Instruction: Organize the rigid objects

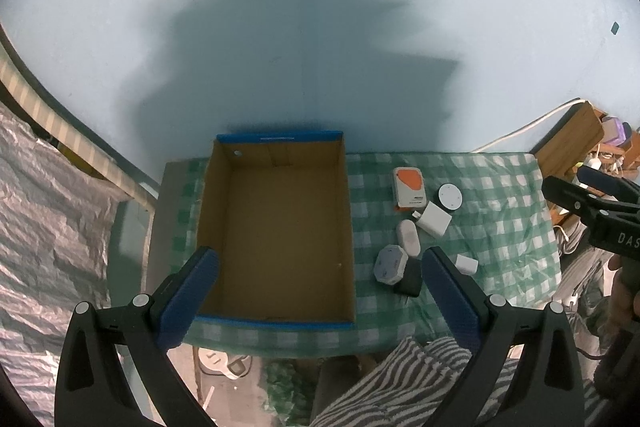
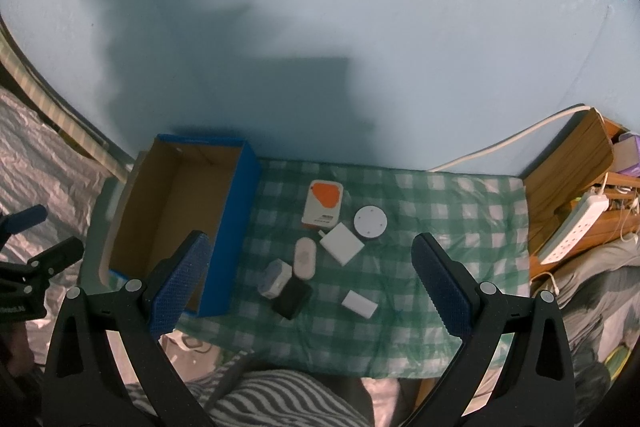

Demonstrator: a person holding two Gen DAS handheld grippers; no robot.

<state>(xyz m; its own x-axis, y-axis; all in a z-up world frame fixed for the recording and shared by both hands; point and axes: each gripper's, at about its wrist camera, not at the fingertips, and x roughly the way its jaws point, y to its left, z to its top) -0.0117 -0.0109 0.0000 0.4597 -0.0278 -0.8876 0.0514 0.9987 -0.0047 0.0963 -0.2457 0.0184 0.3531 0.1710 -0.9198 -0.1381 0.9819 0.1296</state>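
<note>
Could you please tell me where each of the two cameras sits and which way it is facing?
Left wrist: on the left tongs, looking down over the empty box; open blue fingers show, with the right tongs at the right edge.
Right wrist: on the right tongs, above the small gadgets; the left tongs show at the left edge.
Shared: box, gadgets, checked cloth, blue wall.

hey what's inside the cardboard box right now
Nothing: the cardboard box shows only bare brown floor. The left gripper's fingers cover its near-left corner, so that spot cannot be checked.
</note>
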